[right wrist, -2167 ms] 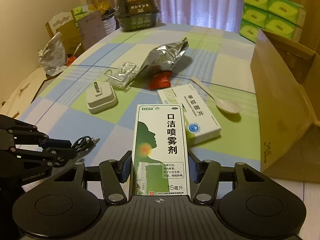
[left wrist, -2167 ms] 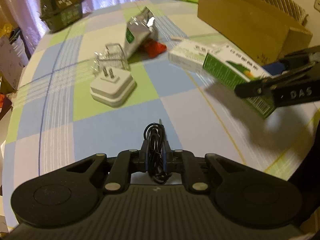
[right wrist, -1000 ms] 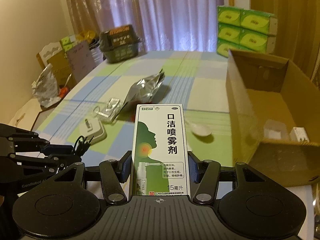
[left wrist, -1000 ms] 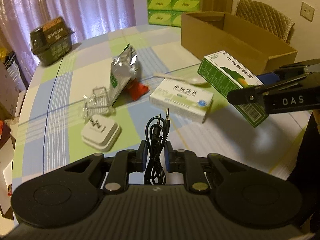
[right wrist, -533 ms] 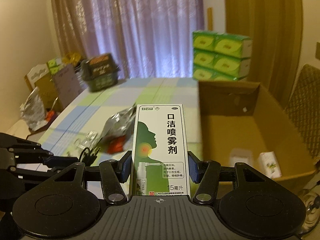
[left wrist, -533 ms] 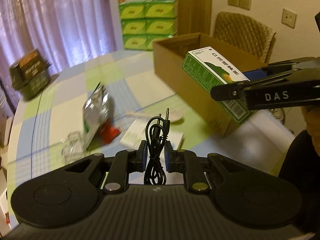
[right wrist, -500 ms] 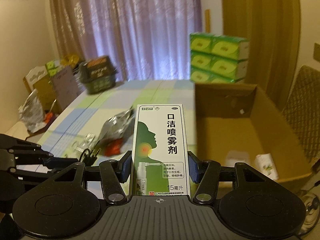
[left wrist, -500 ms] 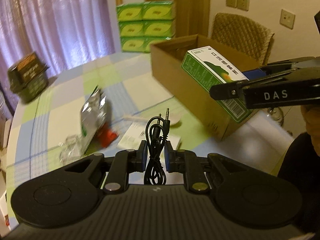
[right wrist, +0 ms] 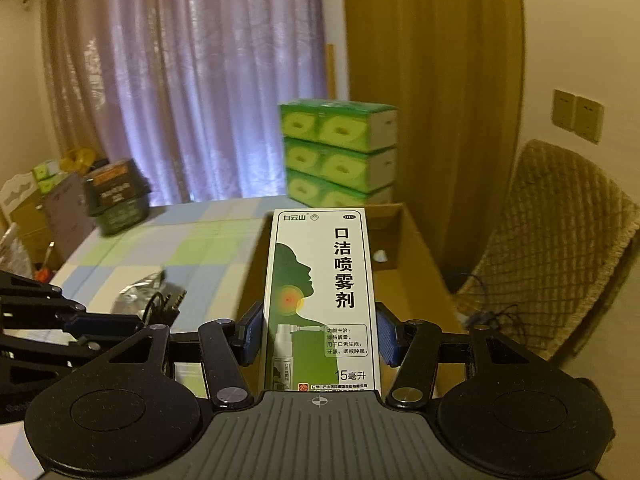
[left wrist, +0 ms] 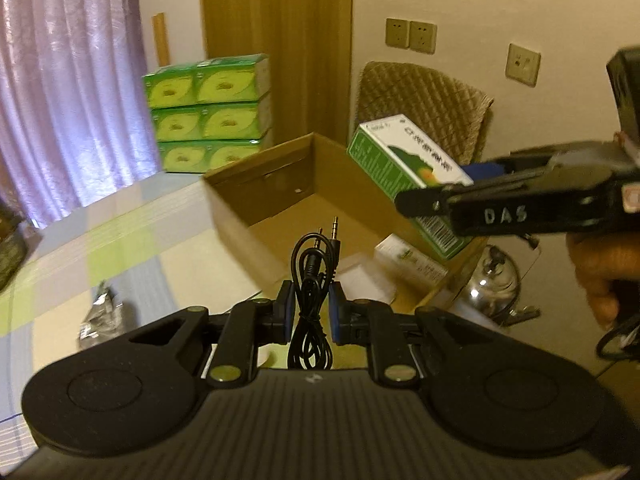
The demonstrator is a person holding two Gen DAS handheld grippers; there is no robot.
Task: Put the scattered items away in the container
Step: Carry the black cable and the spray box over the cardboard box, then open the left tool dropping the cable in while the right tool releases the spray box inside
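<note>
The open brown cardboard box on the checked pastel tablecloth serves as the landmark. In the left wrist view the left gripper has its blue-padded fingers closed on a coiled black audio cable, whose two jack plugs point up over the near wall of the box. This view alone looks into the box, where a small white and green carton and a blurred white item lie on the floor. It also shows the right gripper from the side, marked DAS, holding the green and white spray medicine carton tilted above the right part of the box, with a person's hand behind it. The right wrist view instead shows the carton's printed front, pinched between the right gripper's blue pads and hiding much of the box. Left of the box, it shows a crumpled silver foil pouch on the cloth and a dark green basket at the far edge. Stacked green tissue packs stand beyond the box.
</note>
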